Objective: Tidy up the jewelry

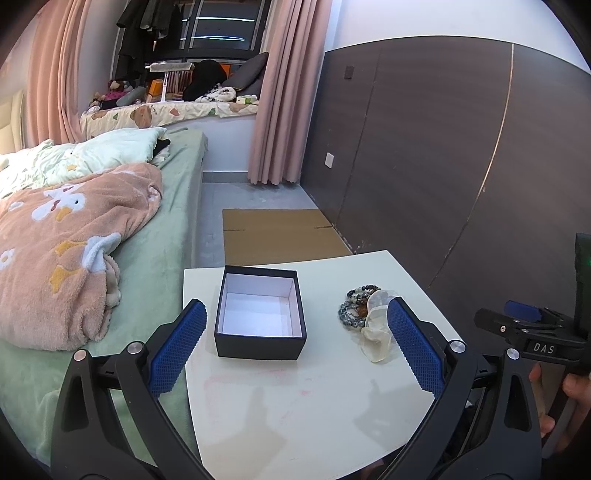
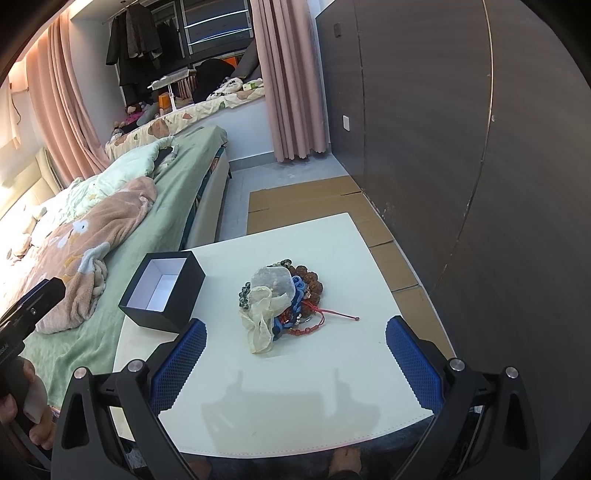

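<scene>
surface: white
box: black outside, white inside
pouch: cream, sheer
beads: brown, red, blue, grey-green
pads: blue, diamond-textured
blanket: peach, white ducks, lower left
sheet: pale green
curtains: pink
wall panel: dark brown

A home bedroom is shown: a green-sheeted bed with a peach fleece duck-print blanket, and beyond the bed pink floor-length curtains and dark hanging clothes.
</scene>
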